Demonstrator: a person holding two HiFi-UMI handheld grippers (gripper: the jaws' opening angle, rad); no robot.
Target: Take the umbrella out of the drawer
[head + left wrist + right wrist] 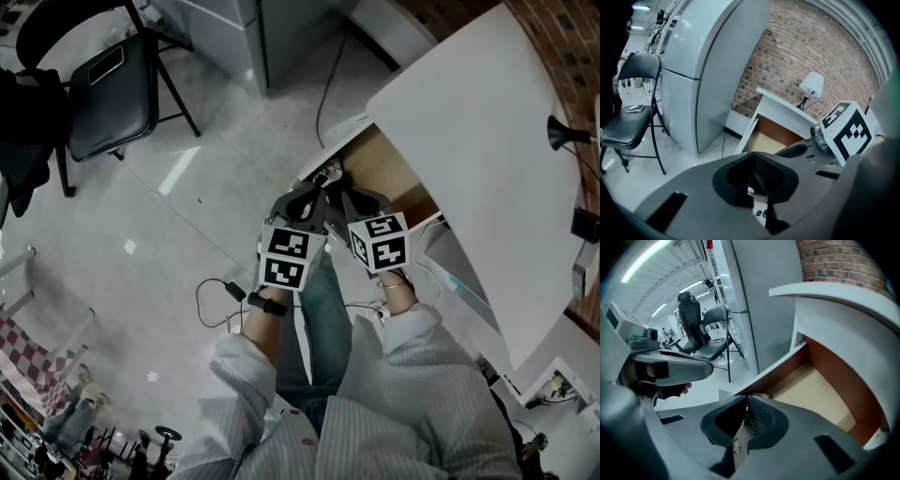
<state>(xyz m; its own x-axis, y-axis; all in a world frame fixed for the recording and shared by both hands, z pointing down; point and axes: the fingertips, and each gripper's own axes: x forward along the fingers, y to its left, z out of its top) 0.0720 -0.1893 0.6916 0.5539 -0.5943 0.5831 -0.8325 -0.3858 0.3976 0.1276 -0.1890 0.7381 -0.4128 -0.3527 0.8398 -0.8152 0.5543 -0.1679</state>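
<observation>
Drawer [820, 390] under the white bench [469, 141] stands open, its tan floor showing. Umbrella not made out for certain; a small pale shape [760, 394] at the drawer's front edge may be it, mostly hidden. Left claw [757, 176] and right claw [746, 418] are both clenched, holding nothing, side by side over the drawer front. Folding chair [112, 94] and grey cabinet [708, 70] stand well apart from them.
</observation>
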